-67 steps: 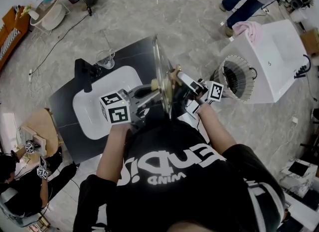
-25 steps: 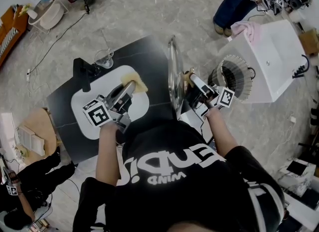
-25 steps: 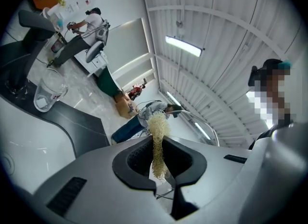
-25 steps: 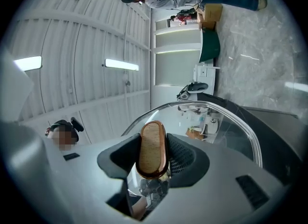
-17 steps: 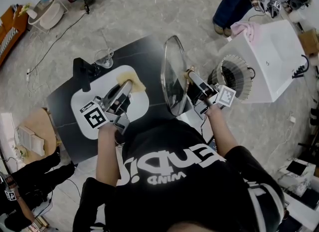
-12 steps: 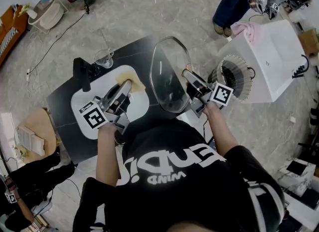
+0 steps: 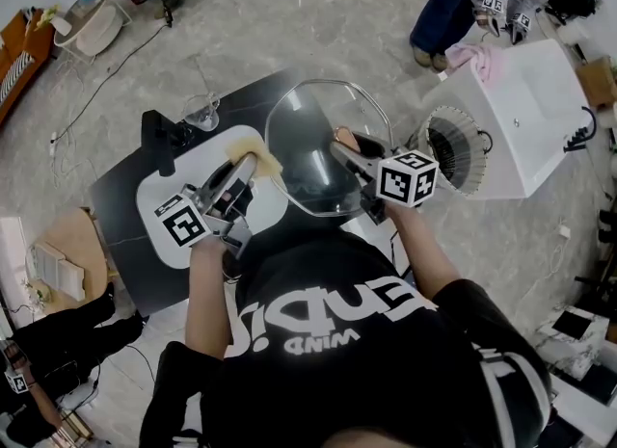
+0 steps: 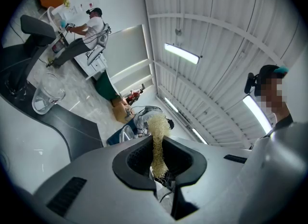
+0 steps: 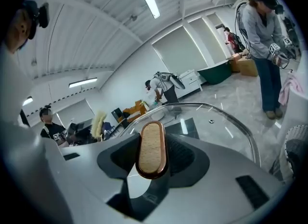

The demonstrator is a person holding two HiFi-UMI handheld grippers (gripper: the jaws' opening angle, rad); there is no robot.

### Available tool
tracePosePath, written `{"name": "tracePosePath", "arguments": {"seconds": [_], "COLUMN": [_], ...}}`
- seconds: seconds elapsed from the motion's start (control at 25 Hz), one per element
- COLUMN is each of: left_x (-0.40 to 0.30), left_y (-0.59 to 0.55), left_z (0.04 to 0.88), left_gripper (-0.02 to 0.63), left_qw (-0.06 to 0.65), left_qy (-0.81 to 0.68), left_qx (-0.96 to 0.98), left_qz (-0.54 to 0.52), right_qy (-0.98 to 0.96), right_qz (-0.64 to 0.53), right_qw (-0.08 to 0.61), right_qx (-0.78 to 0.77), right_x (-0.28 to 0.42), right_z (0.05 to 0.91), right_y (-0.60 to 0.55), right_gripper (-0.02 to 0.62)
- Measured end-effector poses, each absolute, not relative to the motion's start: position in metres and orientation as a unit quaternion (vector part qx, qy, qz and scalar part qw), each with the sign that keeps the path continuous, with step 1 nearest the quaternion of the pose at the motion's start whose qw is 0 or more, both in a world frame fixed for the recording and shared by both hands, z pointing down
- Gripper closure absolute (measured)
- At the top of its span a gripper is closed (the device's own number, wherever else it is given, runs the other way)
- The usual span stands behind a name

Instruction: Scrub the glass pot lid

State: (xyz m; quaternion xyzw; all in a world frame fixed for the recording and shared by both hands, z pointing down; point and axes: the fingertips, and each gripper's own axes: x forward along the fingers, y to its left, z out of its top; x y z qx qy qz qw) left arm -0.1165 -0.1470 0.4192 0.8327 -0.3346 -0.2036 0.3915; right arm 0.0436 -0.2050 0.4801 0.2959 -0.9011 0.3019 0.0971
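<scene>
Glass jug [image 7: 202, 112] (beside black faucet [image 7: 159, 144])

I see the lid [image 7: 313, 147] as clear, glossy glass with a metal rim. Its knob [image 9: 151, 148] is pale wood ringed in shiny coppery metal. The scrubber [image 8: 158, 146] looks coarse and fibrous. The worktop [image 7: 246, 104] is matt black, the sink [image 7: 159, 196] smooth white.

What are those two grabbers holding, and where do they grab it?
Right gripper: the glass pot lid, by its wooden handle. Left gripper: the yellow scrubber, pinched by one end.
</scene>
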Motion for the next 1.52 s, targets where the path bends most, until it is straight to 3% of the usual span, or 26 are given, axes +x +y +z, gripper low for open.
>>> {"name": "tracePosePath", "arguments": {"seconds": [0.76,1.52], "left_x": [-0.118,-0.122], "left_y": [-0.144,-0.139], "left_z": [0.427,0.439], "left_gripper": [0.555,0.555], "left_qw": [0.397,0.405], "left_qy": [-0.35,-0.363], "left_qx": [0.826,0.818], "left_qz": [-0.194,-0.186], "right_qy": [-0.893,-0.879], "right_qz": [0.274,0.287], "right_qw": [0.232,0.26], "right_qx": [0.272,0.277], "right_x": [0.001,-0.014], "right_z": [0.562,0.611], "right_y": [-0.2,-0.205], "right_gripper": [0.422,0.422]}}
